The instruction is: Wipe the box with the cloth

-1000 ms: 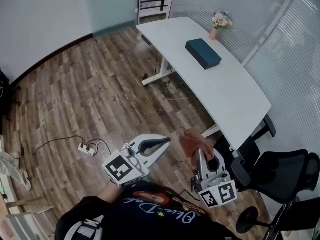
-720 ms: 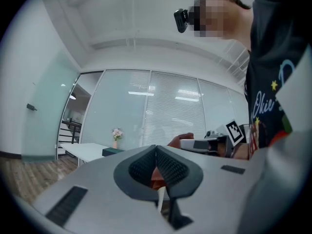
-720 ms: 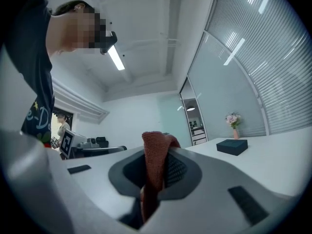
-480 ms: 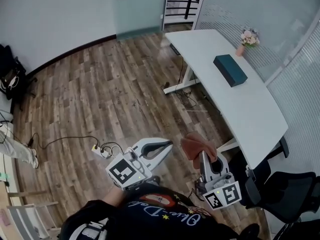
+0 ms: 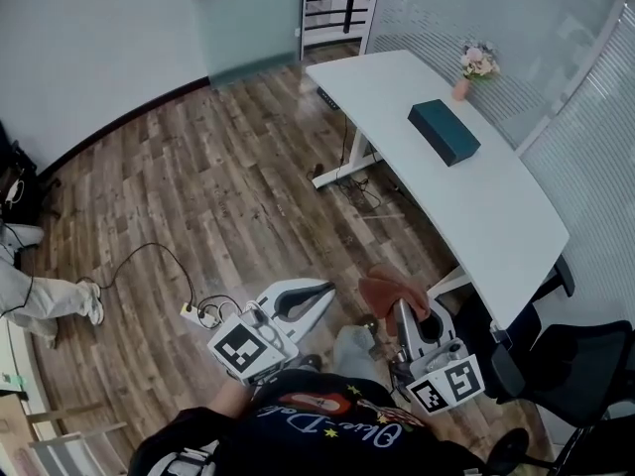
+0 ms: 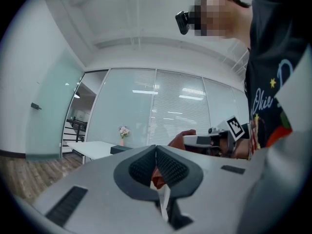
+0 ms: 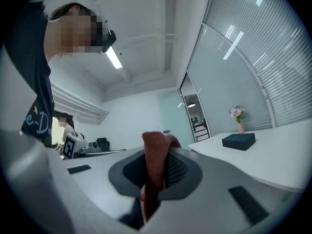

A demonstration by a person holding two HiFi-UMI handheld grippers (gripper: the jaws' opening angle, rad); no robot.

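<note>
I look down on a wooden floor [image 5: 198, 186] in a glass-walled office. A white desk [image 5: 496, 216] runs from 12 o'clock toward 3 o'clock. The dark teal box [image 5: 444, 132] lies flat on the desk at about 1 o'clock, well apart from both tools. A vase of flowers [image 5: 474, 63] stands just beyond it, toward the glass wall. A black chair [image 5: 585, 365] sits at 4 o'clock and a power strip [image 5: 193, 312] lies on the floor at 8 o'clock.

My right tool [image 5: 399, 303] is low in the head view, near the desk's edge. It pinches the reddish-brown cloth [image 5: 393, 288], which bunches up above the jaws. In the right gripper view the cloth [image 7: 156, 162] fills the gap between the pads, with the box [image 7: 238, 141] far off at 2 o'clock. My left tool [image 5: 319, 290] has its jaws pressed together with nothing between them.
</note>
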